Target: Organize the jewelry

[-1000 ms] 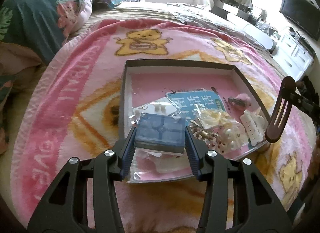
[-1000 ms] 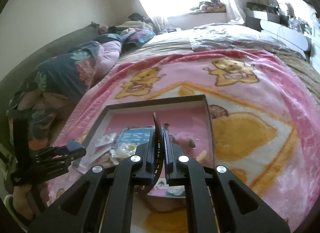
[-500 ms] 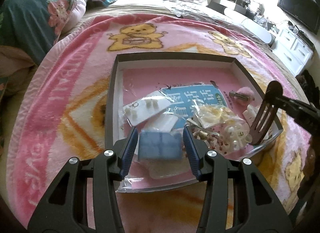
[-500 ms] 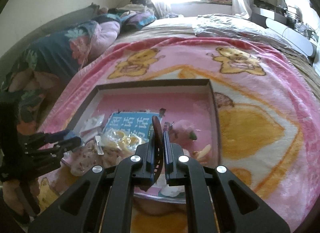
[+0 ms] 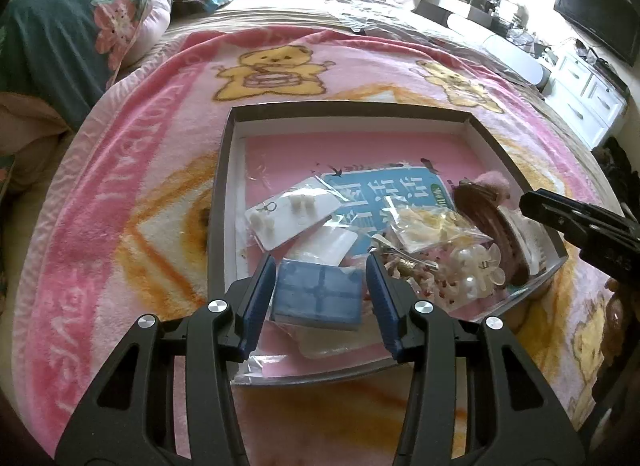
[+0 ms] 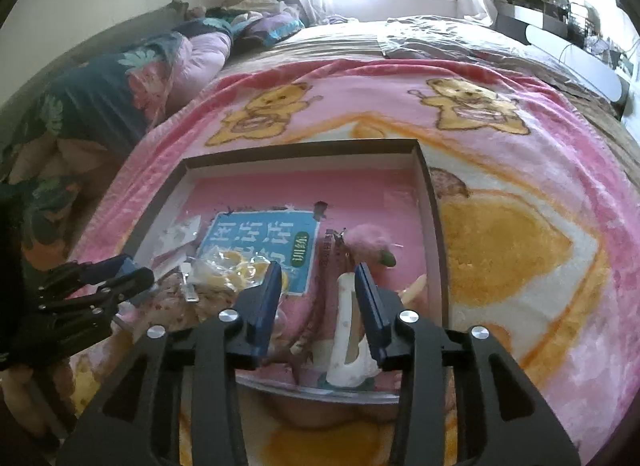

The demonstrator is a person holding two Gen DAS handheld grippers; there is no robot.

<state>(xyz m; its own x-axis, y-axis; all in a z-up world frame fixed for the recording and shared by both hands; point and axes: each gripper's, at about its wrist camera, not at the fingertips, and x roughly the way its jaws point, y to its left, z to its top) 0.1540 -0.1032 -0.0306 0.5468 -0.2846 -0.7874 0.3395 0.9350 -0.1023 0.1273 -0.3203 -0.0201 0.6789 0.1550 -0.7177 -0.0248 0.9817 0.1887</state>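
A shallow grey box (image 5: 228,153) with a pink floor lies on the bed and holds jewelry. My left gripper (image 5: 322,272) stands over its near left part, its jaws wide around a small blue case (image 5: 318,298) that lies in the box; whether they touch it I cannot tell. My right gripper (image 6: 316,282) is open over the box's (image 6: 434,201) near right corner. A brown hair clip (image 5: 492,234) lies below it beside a white claw clip (image 6: 346,330). Earring cards (image 5: 294,213), a bag of yellow pieces (image 5: 428,225) and a blue card (image 6: 260,242) lie between.
The box rests on a pink bear-print blanket (image 5: 132,169). A dark floral quilt (image 5: 60,49) is bunched at the far left. White cabinets (image 5: 588,101) and a screen (image 5: 596,5) stand to the right of the bed.
The right gripper came down to the box, opened and let the brown hair clip go. The left gripper lowered the blue case into the box and its jaws spread.
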